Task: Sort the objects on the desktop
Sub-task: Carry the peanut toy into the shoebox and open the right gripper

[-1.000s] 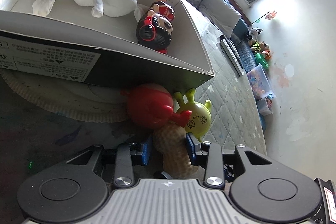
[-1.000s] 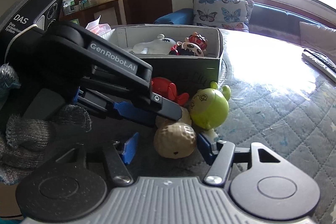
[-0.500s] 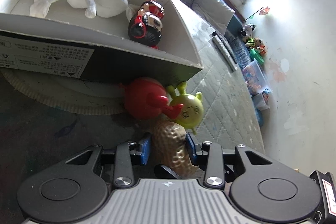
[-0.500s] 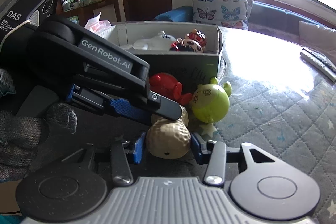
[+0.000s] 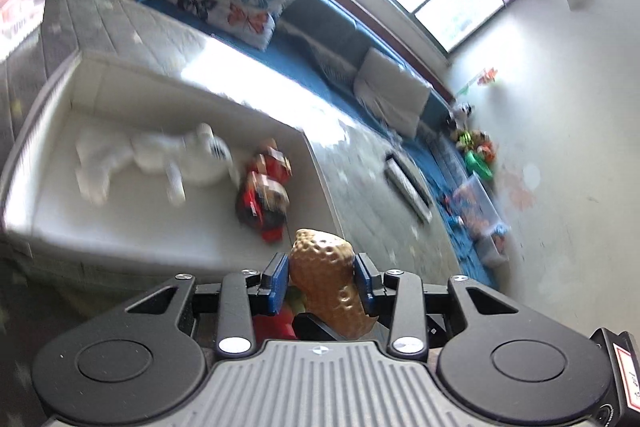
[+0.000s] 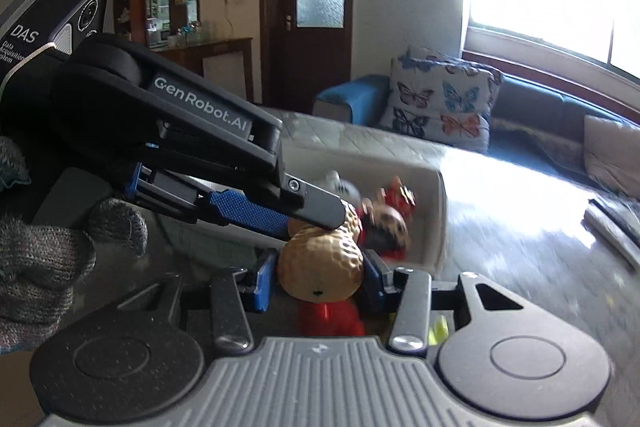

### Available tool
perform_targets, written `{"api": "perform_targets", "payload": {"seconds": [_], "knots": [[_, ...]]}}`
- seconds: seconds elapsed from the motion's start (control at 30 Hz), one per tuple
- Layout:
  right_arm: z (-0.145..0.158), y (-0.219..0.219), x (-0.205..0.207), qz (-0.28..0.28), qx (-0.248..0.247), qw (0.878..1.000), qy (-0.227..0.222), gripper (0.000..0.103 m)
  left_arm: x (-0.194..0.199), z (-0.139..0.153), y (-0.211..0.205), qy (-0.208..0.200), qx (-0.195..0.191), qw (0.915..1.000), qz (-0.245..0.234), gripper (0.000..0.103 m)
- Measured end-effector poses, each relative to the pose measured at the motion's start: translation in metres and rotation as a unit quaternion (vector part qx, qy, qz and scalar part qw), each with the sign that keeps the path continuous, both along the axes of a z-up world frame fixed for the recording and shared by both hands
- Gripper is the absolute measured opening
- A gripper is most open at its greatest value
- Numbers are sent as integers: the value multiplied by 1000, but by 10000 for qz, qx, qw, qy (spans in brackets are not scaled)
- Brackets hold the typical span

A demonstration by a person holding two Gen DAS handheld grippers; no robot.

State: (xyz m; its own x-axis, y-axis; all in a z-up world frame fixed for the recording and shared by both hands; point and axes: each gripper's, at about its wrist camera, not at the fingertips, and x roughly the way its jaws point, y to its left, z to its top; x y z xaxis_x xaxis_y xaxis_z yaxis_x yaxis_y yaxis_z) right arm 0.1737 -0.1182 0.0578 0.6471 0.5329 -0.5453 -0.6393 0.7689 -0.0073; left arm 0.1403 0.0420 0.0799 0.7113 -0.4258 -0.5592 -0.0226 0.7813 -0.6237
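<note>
Left wrist view: peanut toy (image 5: 325, 277) is clamped by both left hand-held gripper (image 5: 321, 277) and right hand-held gripper (image 6: 318, 277), raised at the box (image 5: 192, 245) rim. Transfer step judged underway; next, release over the box is needed.

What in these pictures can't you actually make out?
- White plush toy in the box, left view: motion blur smears its shape.
- Red toy, right view: mostly hidden beneath the peanut and the right tongs.
- Small toys by the wall, left view: too small to identify.
</note>
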Motion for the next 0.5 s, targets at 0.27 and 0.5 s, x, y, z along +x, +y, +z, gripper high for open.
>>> {"api": "perform_targets", "payload": {"seconds": [0.27, 0.5], "knots": [[-5, 38, 71, 209, -51, 9991, 356, 45, 58, -13, 43, 147, -90, 9995, 273, 39], [-37, 58, 105, 371, -320, 9948, 897, 45, 87, -47, 62, 544, -164, 9977, 369, 38]]}}
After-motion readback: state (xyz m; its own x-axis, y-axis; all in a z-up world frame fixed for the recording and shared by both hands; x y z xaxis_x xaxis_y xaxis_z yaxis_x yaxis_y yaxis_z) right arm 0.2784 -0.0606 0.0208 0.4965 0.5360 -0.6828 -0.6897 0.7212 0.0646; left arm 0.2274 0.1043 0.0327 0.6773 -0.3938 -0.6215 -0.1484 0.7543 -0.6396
